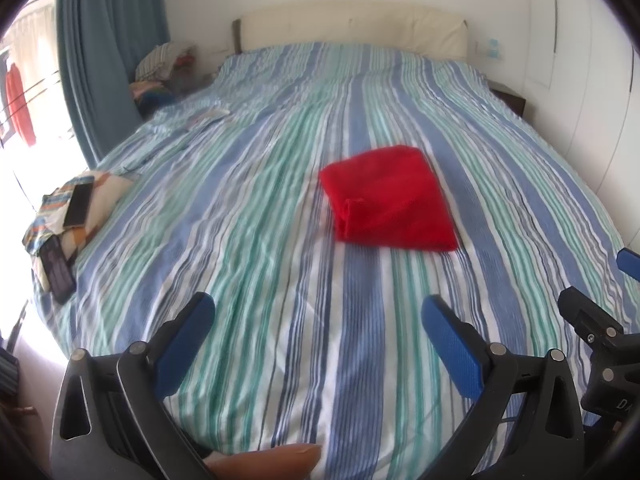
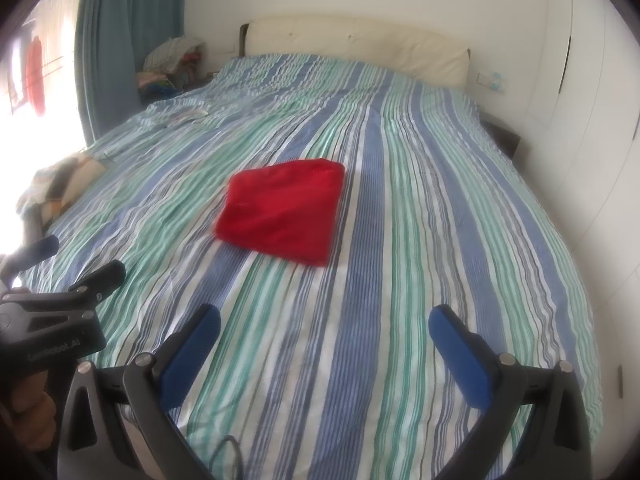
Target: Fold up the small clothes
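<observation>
Both jaws spread and empty — left gripper, right gripper — red garment lies folded ahead on the striped bedspread — risk: a pinch grabbing one layer undoes the fold.

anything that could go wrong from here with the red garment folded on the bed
Two risks, both modest. The red garment lies folded on a soft, wrinkled striped bedspread, so nudging the cover could loosen the fold. The open left gripper and right gripper hover close together near the bed's edge; the two could knock each other if they reach in together.
</observation>
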